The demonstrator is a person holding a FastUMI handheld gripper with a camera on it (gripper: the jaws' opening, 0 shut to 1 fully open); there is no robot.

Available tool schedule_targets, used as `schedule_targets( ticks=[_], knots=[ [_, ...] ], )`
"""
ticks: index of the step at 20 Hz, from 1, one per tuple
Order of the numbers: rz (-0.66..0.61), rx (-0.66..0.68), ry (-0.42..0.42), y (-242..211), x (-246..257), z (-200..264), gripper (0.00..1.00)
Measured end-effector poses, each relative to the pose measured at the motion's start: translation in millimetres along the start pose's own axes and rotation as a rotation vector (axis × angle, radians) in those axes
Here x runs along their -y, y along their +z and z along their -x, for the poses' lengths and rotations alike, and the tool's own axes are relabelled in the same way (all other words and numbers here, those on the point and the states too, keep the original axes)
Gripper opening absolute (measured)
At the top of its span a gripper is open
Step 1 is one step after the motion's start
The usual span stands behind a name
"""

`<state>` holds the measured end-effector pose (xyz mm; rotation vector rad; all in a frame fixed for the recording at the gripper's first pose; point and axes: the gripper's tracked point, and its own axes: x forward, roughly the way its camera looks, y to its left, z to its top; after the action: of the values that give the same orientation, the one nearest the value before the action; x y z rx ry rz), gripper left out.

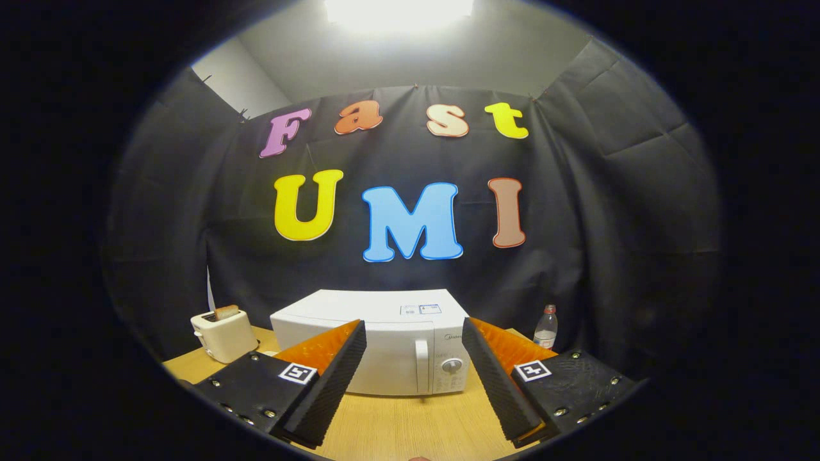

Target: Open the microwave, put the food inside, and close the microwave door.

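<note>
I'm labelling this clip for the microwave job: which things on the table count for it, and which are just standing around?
For the job:
- microwave, door shut, beyond the fingers
- its door handle
- claw, open, holding nothing

Standing around:
- toaster with a slice in it, left of the microwave
- water bottle, right of the microwave

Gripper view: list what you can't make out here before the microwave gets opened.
- Microwave: door shut, so the inside is hidden; the open gripper's fingers cover its lower front corners.
- Control panel: markings too small to tell.
- Toaster: the item in its slot is too small to identify.
- Bottle: its base is hidden behind a finger.
</note>
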<state>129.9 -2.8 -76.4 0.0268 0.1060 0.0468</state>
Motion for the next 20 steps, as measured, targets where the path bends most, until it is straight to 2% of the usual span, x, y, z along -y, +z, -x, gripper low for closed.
schedule_targets(
  ticks=[10, 20],
  knots=[
    [0.000, -0.165, 0.046, -79.7, 16.3, -86.2, 0.97],
    [0.016, -0.321, 0.058, -160.0, 18.4, -142.5, 0.97]
  ],
)
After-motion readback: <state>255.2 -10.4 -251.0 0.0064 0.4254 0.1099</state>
